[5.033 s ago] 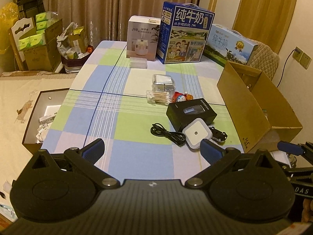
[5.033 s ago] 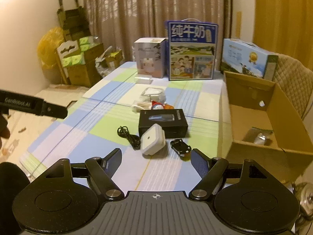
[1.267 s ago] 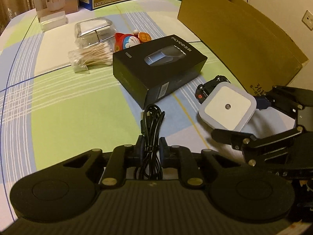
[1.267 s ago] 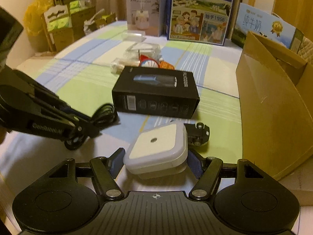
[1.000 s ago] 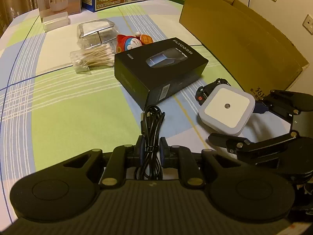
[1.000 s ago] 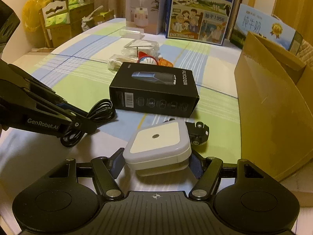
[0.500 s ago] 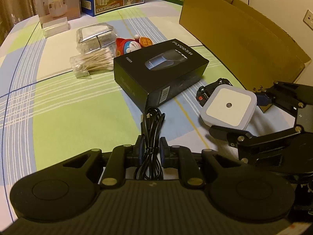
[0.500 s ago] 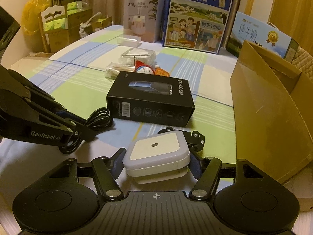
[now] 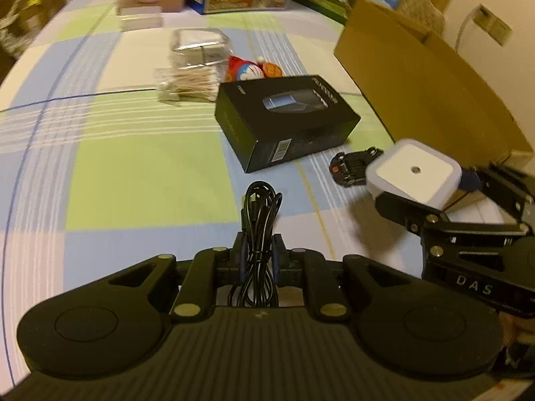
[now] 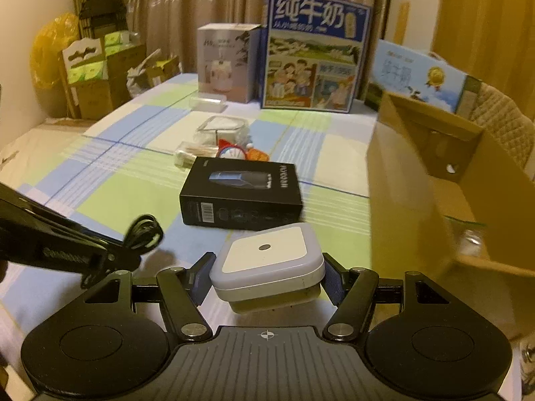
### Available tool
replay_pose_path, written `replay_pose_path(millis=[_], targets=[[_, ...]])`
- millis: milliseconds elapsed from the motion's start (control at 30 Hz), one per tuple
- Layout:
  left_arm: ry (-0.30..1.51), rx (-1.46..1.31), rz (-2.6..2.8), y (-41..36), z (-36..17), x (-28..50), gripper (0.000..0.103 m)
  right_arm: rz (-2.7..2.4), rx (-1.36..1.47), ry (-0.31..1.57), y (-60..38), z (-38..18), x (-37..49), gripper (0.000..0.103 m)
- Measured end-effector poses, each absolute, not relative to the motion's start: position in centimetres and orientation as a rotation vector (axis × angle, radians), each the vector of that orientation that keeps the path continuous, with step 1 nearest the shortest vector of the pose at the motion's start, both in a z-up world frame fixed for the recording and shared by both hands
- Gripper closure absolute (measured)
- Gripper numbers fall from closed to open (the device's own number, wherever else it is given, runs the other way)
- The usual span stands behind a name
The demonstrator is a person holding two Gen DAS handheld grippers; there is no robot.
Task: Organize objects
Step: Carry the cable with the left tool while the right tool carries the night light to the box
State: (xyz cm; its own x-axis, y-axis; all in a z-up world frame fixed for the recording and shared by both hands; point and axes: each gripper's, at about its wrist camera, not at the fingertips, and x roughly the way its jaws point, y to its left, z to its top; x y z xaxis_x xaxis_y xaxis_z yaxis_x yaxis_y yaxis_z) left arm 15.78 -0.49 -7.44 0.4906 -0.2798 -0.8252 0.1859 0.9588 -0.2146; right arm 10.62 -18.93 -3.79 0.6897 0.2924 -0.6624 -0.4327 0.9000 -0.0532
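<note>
Grippers angled down: left gripper [image 9: 259, 250] pinching cable [image 9: 260, 207], right gripper [image 10: 267, 275] clamping night light [image 10: 267, 260].

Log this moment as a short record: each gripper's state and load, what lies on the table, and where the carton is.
left gripper: shut on black cable
right gripper: shut on white square device, held clear of the table
on table: black box, toy car, cotton swabs, clear case, cartoon toy
carton: open, at the table's right edge
far end: milk boxes
</note>
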Motion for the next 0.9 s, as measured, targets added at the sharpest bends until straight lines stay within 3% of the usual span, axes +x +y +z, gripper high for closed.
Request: replay_pose_path(millis=[400, 900], targets=[[0.926, -0.213, -0.243, -2.8, -1.6, 9.5, 0.092, 0.373, -0.148, 0.646, -22.6, 0.7, 5.8, 0.040], [0.871, -0.210, -0.304, -6.5, 1.5, 6.8, 0.092, 0.339, -0.120, 0.611, -25.2, 2.7, 3.5, 0.040]])
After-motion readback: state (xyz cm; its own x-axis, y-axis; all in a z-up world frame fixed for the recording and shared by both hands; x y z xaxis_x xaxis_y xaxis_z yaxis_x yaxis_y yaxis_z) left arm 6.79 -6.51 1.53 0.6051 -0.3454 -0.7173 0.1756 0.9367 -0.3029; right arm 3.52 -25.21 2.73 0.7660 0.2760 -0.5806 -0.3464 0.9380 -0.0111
